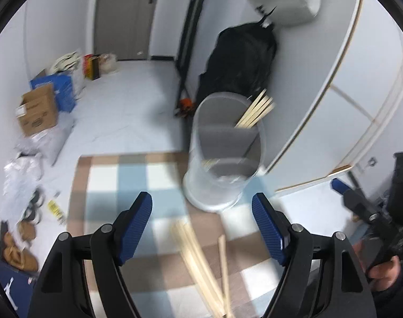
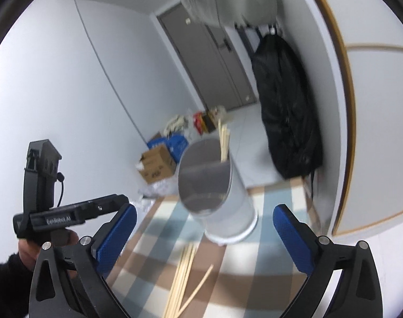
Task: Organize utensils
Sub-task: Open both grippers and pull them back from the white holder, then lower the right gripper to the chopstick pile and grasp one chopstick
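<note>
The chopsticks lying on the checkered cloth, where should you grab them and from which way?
Probably at the tight bundle, near its middle, coming down from above with jaws across the sticks. They lie flat and long on the cloth, so only their thin sides can be pinched. One stick slants apart and likely needs its own grab.

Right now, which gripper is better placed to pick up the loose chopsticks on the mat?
Probably the left gripper: its open jaws already frame the loose chopsticks directly below. From the right gripper they lie left of centre. The holder stands just beyond both.
</note>
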